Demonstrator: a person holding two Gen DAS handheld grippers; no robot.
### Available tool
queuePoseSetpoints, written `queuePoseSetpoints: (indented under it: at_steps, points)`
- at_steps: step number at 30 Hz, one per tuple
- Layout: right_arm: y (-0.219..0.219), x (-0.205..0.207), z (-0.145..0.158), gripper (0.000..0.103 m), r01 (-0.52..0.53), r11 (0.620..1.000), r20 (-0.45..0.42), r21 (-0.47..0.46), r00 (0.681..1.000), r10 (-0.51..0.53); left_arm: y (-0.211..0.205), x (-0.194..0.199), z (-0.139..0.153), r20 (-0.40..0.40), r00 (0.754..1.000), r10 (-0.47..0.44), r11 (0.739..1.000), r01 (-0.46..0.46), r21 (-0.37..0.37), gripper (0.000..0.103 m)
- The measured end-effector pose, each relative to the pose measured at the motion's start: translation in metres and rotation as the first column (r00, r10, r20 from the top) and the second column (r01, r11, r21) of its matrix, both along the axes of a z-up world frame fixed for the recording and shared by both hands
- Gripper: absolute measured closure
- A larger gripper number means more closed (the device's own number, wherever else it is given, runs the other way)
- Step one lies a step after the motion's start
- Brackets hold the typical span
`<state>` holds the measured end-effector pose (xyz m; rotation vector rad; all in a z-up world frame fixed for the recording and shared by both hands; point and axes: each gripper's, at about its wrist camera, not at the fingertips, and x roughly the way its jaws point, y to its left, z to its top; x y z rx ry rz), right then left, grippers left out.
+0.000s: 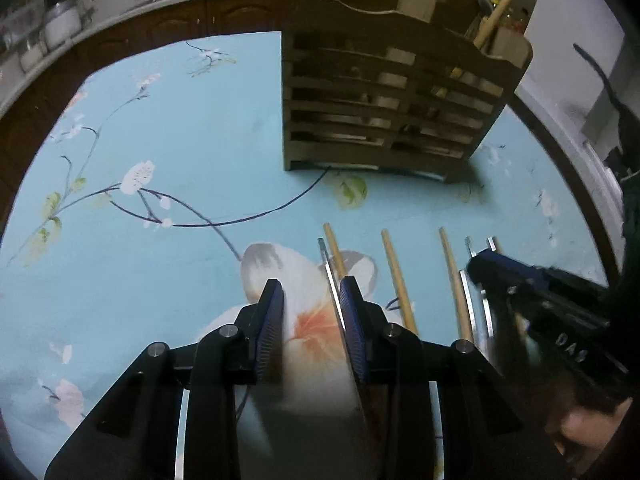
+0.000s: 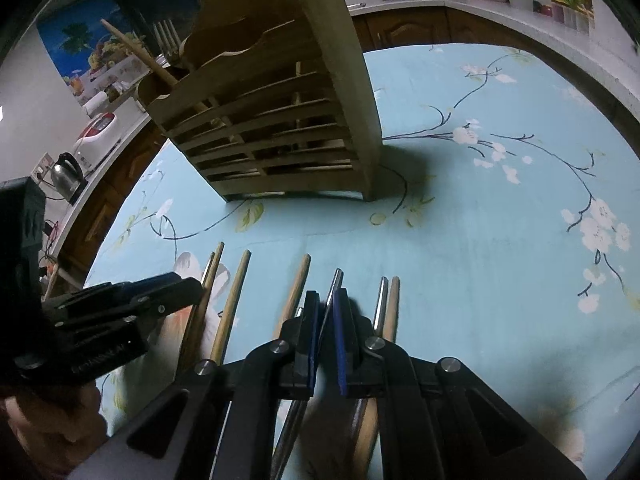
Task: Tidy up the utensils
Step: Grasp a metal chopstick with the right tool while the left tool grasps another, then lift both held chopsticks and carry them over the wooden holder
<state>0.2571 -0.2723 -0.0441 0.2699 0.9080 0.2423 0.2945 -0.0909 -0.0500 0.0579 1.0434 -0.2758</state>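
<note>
Nearest the camera, the right gripper (image 2: 325, 300) has its blue-padded jaws drawn almost together around a thin silver metal chopstick (image 2: 335, 280), which lies among others in a row along the near edge of the table's pale blue flowered cloth (image 2: 460, 240). Whether the pads truly pinch it or merely flank it I cannot tell, and that is the first risk: a smooth, narrow rod held near one end could swivel or slip free when lifted. Close neighbours, a tan wooden chopstick (image 2: 296, 288) on one side and a metal-and-wood pair (image 2: 388, 304) on the other, could be nudged out of line as it rises.

The left gripper (image 1: 311, 312) stands with jaws apart and empty (a metal chopstick (image 1: 330, 276) runs just beside its right pad), so a careless closing might catch that stick askew.

Farther back stands the slatted brown wooden utensil holder (image 1: 384, 104), already crowded with handles; a tilted stick could strike its scalloped front rim and miss its compartment.
</note>
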Motion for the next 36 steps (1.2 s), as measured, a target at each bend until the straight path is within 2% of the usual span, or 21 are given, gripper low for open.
queuePoseSetpoints:
  at_steps: [2,9,13,17,19,21,24,27,31,36]
  points:
    - [-0.001,-0.001,0.000,0.097,-0.002,1.000,-0.001,0.003,1.000,0.002,0.001,-0.004,-0.001,0.019,1.000,-0.015,1.000,0.015,0.016,0.079]
    - [0.005,0.002,0.000,0.097,0.000,1.000,0.001,-0.024,1.000,0.000,0.001,0.006,0.001,0.003,1.000,-0.025,1.000,0.025,0.019,0.079]
    - [0.012,0.005,0.002,0.097,-0.008,0.997,0.015,-0.071,1.000,0.009,-0.010,-0.002,0.000,0.044,0.998,-0.052,0.998,0.050,0.050,0.094]
    - [0.026,0.003,0.004,0.095,-0.017,0.986,0.032,-0.167,0.999,0.022,-0.015,-0.005,-0.002,0.072,0.995,-0.075,0.995,0.070,0.074,0.098]
    - [0.025,0.003,0.005,0.097,-0.012,0.988,0.027,-0.156,0.999,0.016,-0.012,-0.008,0.000,0.053,0.995,-0.084,0.996,0.082,0.038,0.099]
    - [0.016,0.002,0.005,0.099,-0.008,0.998,0.004,-0.061,1.000,0.008,-0.007,-0.012,0.005,0.051,0.995,-0.088,0.996,0.087,0.014,0.099]
    - [0.010,-0.007,0.012,0.099,0.001,1.000,0.009,0.001,1.000,-0.001,0.006,-0.027,0.020,0.078,0.993,-0.085,0.996,0.087,-0.034,0.099]
    - [0.006,-0.024,0.030,0.099,-0.006,0.999,0.044,0.049,0.999,0.004,0.021,-0.041,0.040,0.104,0.992,-0.075,0.991,0.085,-0.100,0.099]
    - [0.004,-0.049,0.061,0.099,-0.018,0.998,0.116,0.066,0.993,0.010,0.043,-0.065,0.078,0.166,0.985,-0.053,0.980,0.083,-0.181,0.099]
    - [0.001,-0.078,0.095,0.099,-0.028,0.996,0.199,0.080,0.980,0.012,0.062,-0.092,0.113,0.231,0.972,-0.039,0.967,0.096,-0.238,0.099]
